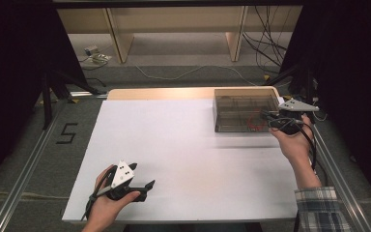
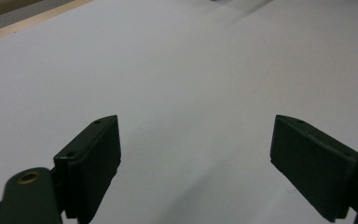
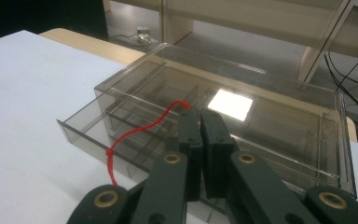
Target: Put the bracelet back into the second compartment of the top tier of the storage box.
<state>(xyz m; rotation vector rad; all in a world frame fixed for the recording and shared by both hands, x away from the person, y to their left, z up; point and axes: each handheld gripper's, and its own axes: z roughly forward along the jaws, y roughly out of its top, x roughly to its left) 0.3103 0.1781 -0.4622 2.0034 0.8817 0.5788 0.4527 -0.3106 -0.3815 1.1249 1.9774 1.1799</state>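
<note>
Right gripper [image 3: 199, 122] pinches red string [image 3: 135, 132] over open drawer [image 3: 98, 135] of clear box [image 3: 279, 116]. Left gripper [image 2: 196, 158] wide apart, nothing btwn its 2 jaws, above white table [image 1: 183, 145].

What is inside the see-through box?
The box holds a drawer with dividers, slid partly out. A red string runs from it to the right gripper. Glare hides part.

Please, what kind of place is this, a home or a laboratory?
Probably a laboratory recording set-up, not a home: a bare white table between metal floor rails, black curtains, loose cables on the floor, and a taped number 5.
</note>
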